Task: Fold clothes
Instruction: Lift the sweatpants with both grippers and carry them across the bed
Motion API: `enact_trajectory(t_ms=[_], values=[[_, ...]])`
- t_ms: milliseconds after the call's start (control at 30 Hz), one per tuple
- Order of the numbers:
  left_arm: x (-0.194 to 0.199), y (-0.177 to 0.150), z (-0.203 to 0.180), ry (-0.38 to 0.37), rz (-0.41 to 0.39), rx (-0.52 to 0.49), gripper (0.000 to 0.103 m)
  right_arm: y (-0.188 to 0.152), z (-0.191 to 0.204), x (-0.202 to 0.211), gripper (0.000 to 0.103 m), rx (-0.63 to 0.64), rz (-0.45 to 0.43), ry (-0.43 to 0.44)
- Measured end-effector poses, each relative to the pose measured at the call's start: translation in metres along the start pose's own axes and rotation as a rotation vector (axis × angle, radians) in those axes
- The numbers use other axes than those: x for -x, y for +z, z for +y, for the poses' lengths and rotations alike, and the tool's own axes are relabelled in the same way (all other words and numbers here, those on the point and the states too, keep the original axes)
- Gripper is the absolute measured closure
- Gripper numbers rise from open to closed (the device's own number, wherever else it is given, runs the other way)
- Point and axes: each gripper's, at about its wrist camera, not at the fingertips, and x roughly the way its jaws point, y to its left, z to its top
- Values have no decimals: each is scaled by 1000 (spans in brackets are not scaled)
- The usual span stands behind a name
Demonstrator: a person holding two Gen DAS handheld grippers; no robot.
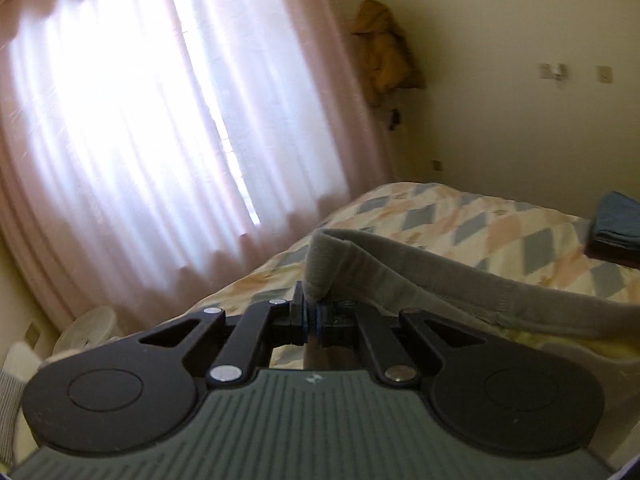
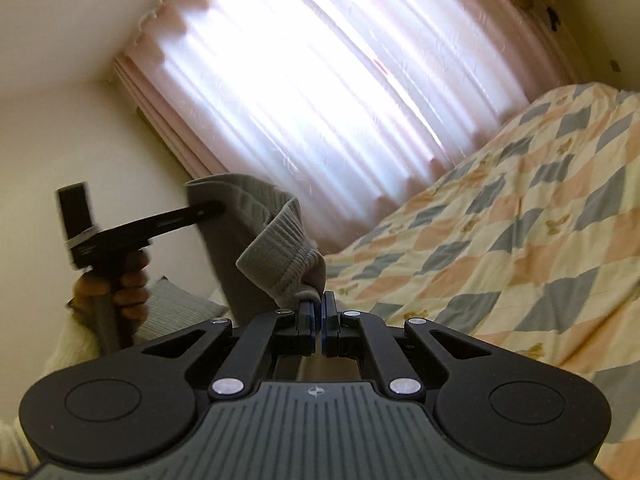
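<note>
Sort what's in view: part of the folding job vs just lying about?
In the job:
- grey garment, held up by its waistband
- left gripper, shut on it
- right gripper, shut on it
- bed with patchwork quilt

Lying about:
- pink curtain
- yellow jacket on the wall
- folded blue pile
- white fan

Garment (image 1: 420,276) hangs above the bed (image 1: 500,232), curtain (image 1: 160,120) behind.

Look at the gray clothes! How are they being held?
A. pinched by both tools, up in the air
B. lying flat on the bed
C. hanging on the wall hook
A: the left tool and the right tool each pinch an edge of the gray garment, lifted above the bed.
</note>
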Motion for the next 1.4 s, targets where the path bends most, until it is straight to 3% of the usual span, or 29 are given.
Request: enact_trajectory(t_ms=[133,367,533,667,800,1100,1267,1400], values=[[-23,8,-73,-95,29,-48,101,7,-16,58,101,-3,9,-26],[-115,-6,-191,-309,127,-162,101,-14,-84,124,101,-166,7,-200],[-199,-17,-266,-442,184,-316,101,-36,-148,143,101,-361,-80,-371],[-267,-28,-337,-507,209,-486,101,-43,-205,164,102,-472,-203,-507],[-327,-35,-412,-576,223,-590,101,-39,-265,176,102,-519,-258,-627],[-462,-60,-549,-654,286,-648,99,-44,-418,185,103,-600,-325,-829],[-492,-69,-585,-676,263,-655,99,-43,-477,193,103,-596,-354,-901],[-502,-67,-583,-692,215,-596,99,-41,-504,197,103,-577,-395,-932]])
